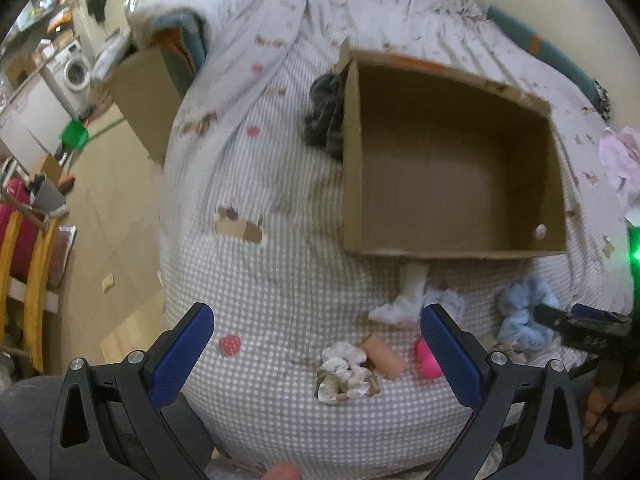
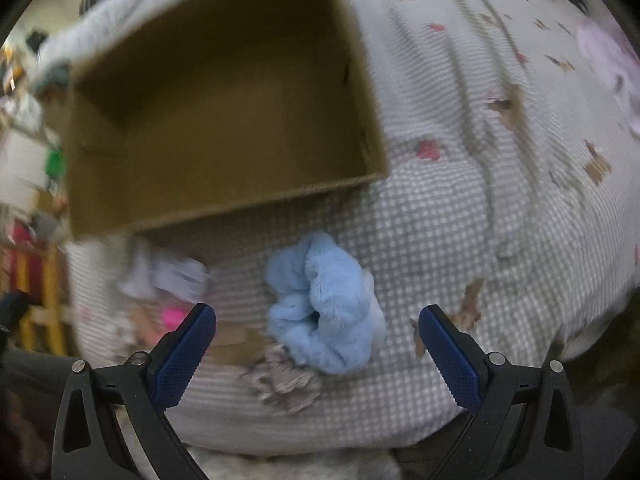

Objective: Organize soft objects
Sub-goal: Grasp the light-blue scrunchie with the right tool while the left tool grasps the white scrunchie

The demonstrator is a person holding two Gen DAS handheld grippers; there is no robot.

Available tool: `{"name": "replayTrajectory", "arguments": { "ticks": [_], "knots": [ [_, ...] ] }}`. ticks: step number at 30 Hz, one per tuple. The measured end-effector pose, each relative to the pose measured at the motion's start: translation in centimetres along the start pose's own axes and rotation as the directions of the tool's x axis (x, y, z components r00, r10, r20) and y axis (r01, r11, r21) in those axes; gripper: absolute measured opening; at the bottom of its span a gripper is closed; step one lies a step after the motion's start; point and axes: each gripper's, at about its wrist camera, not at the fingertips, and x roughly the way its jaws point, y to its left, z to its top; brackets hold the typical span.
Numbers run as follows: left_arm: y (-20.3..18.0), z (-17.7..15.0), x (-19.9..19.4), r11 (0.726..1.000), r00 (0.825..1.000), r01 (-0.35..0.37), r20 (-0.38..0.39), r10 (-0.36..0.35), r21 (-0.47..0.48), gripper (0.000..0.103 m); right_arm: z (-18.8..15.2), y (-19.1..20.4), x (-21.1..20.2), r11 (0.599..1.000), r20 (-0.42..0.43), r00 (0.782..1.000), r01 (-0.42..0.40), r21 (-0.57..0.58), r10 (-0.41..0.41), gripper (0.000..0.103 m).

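Note:
An empty cardboard box (image 1: 452, 160) (image 2: 224, 112) lies open on the checked bedspread (image 1: 280, 208). In front of it are scattered soft items: a fluffy light-blue scrunchie (image 2: 324, 304) (image 1: 524, 312), a white sock (image 1: 406, 300), a cream scrunchie (image 1: 344, 372), a peach roll (image 1: 384, 356) and a pink piece (image 1: 430, 360). My left gripper (image 1: 316, 332) hangs open above the cream scrunchie and holds nothing. My right gripper (image 2: 318, 330) is open, its blue pads either side of the blue scrunchie and apart from it. The right gripper's black body (image 1: 580, 328) shows beside that scrunchie.
A grey striped garment (image 1: 326, 116) lies against the box's left wall. A second cardboard box (image 1: 148, 92) with bedding stands at the bed's far left corner. Pink cloth (image 1: 620, 160) (image 2: 612, 64) lies at the right. The floor, a washing machine (image 1: 74, 68) and yellow rails (image 1: 32, 280) are left of the bed.

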Motion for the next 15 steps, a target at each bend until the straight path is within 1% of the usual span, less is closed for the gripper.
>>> {"name": "replayTrajectory", "arguments": {
  "ticks": [3,4,6,7,8,9,10,11,12,13,15],
  "knots": [
    [0.9,-0.6,1.8,0.999,0.999,-0.001,-0.045,-0.001,-0.033,0.103,-0.4,1.6,2.2,0.994,-0.013,0.997,0.075,-0.076,-0.076,0.103],
    [1.2,-0.6,2.1,0.999,0.998,0.002,-0.059,-0.005,-0.046,0.103,-0.6,2.0,2.7,0.991,-0.016,0.996,0.089,-0.100,-0.091,0.103],
    [1.9,-0.7,2.8,0.997,0.996,0.015,-0.081,-0.022,-0.077,0.103,-1.0,2.6,3.7,0.987,-0.024,0.995,0.093,-0.129,-0.097,0.103],
    [2.2,-0.7,3.0,0.996,0.996,0.019,-0.088,-0.027,-0.089,0.103,-1.2,2.8,4.1,0.985,-0.021,0.994,0.101,-0.143,-0.105,0.097],
    [2.5,-0.7,3.1,0.994,0.995,0.021,-0.093,-0.031,-0.108,0.103,-1.3,2.9,4.4,0.980,-0.014,0.992,0.125,-0.156,-0.128,0.088],
    [2.8,-0.5,3.3,0.992,0.995,0.023,-0.098,-0.035,-0.121,0.103,-1.3,2.9,4.5,0.976,-0.001,0.989,0.149,-0.162,-0.151,0.082],
    [2.9,-0.5,3.4,0.991,0.994,0.024,-0.103,-0.038,-0.131,0.103,-1.2,2.7,4.7,0.972,0.012,0.985,0.171,-0.164,-0.172,0.071],
    [3.0,-0.5,3.5,0.990,0.993,0.025,-0.109,-0.041,-0.140,0.103,-1.0,2.4,4.8,0.971,0.016,0.984,0.177,-0.160,-0.177,0.061],
    [3.0,-0.5,3.7,0.989,0.992,0.028,-0.116,-0.045,-0.148,0.103,-0.8,1.9,4.9,0.973,0.015,0.985,0.174,-0.150,-0.173,0.057],
    [3.0,-0.4,3.9,0.988,0.991,0.029,-0.122,-0.048,-0.151,0.103,-0.6,1.5,4.9,0.977,0.014,0.986,0.165,-0.139,-0.165,0.051],
    [2.8,-0.4,4.2,0.988,0.990,0.029,-0.129,-0.049,-0.152,0.103,0.4,0.2,4.0,0.986,0.003,0.992,0.125,-0.110,-0.125,0.044]
  ]
}}
